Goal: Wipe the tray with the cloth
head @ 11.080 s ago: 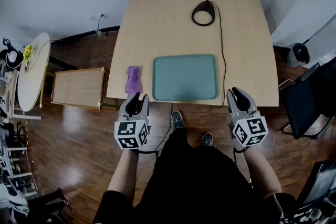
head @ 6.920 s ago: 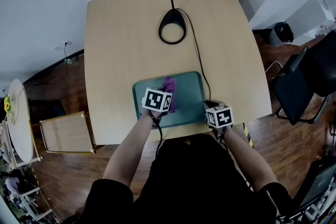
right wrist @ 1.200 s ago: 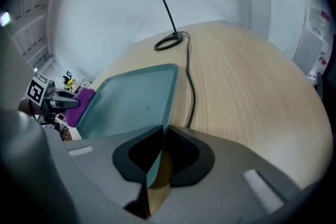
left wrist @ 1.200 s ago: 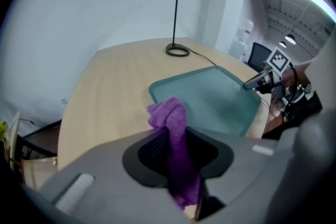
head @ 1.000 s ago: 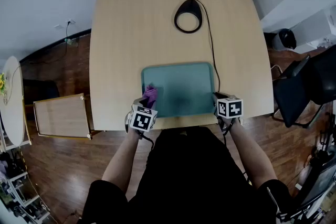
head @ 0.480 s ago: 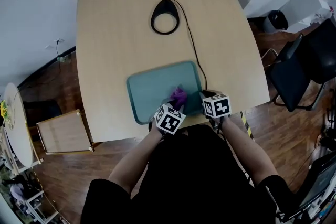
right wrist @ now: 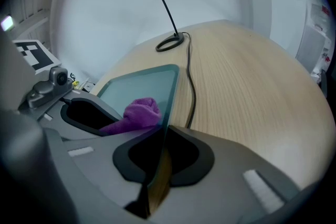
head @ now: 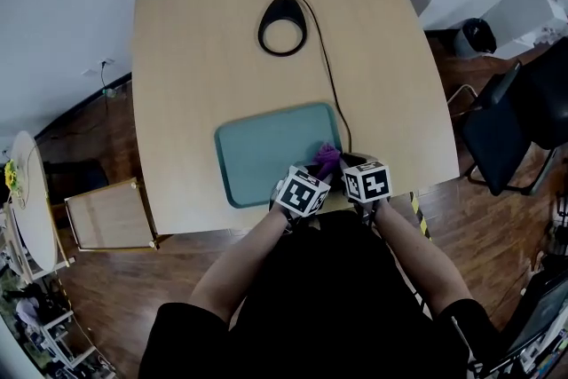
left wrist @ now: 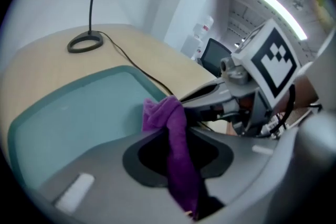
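A teal tray (head: 266,151) lies on the wooden table near its front edge. My left gripper (head: 319,173) is shut on a purple cloth (head: 327,159), which presses on the tray's near right corner. The cloth (left wrist: 170,123) runs between the jaws and bunches on the tray (left wrist: 79,113) in the left gripper view. My right gripper (head: 352,166) is shut on the tray's right rim (right wrist: 167,107), just beside the cloth (right wrist: 137,113). Both marker cubes sit close together at the table's front.
A black desk lamp with a ring base (head: 281,33) stands at the back of the table; its cord (head: 330,93) runs along the tray's right side to the front edge. A dark chair (head: 510,133) stands right of the table, a low wooden table (head: 111,213) at its left.
My left gripper has slid the cloth across the tray from its near left corner to its near right corner, next to the right gripper. The right gripper kept its hold on the rim.
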### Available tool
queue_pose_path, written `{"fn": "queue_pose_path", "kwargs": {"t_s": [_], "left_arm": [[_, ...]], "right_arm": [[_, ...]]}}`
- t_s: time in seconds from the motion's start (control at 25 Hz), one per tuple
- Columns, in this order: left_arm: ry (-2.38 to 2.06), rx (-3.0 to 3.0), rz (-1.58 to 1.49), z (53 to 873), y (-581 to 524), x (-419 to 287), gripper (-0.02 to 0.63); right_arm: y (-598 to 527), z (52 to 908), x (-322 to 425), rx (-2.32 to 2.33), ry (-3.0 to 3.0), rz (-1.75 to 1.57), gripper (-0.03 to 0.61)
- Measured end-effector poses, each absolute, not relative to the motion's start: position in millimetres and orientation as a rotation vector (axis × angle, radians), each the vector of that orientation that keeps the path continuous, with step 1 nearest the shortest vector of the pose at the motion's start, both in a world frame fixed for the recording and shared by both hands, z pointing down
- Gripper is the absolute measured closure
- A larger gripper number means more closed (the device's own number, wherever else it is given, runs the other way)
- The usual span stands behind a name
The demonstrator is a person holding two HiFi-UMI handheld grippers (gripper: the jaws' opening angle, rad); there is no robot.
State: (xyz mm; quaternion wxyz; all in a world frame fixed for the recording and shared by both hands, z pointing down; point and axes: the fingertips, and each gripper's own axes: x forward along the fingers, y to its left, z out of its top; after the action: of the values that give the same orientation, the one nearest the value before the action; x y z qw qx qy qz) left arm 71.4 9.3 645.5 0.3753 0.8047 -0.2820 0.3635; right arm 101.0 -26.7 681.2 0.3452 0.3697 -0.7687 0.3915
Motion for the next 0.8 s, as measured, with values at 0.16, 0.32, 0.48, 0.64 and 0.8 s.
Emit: {"fn": "queue_pose_path", "kwargs": {"t_s": [0.16, 0.32, 0.48, 0.64, 0.8], "left_arm": [[-0.864, 1.995, 0.864, 631, 14, 9, 0.494], [-1.071, 1.948, 0.906, 615, 27, -91, 0.494], [-1.268, 1.858, 0.951, 611, 44, -180, 0.494], [-1.343, 1.78, 0.866, 614, 53, -213, 0.494], [-1.344, 1.829, 0.949, 637, 57, -210, 0.494]], "right_arm": [[-27, 683, 102, 0.951, -2.001, 1.019, 0.546], [-29, 683, 104, 0.96, -1.997, 1.017, 0.546], [-31, 686, 105, 0.966, -1.997, 1.026, 0.546], [-31, 686, 108, 0.982, -1.979, 1.034, 0.546], [-31, 687, 109, 1.0, -1.955, 1.035, 0.546]]}}
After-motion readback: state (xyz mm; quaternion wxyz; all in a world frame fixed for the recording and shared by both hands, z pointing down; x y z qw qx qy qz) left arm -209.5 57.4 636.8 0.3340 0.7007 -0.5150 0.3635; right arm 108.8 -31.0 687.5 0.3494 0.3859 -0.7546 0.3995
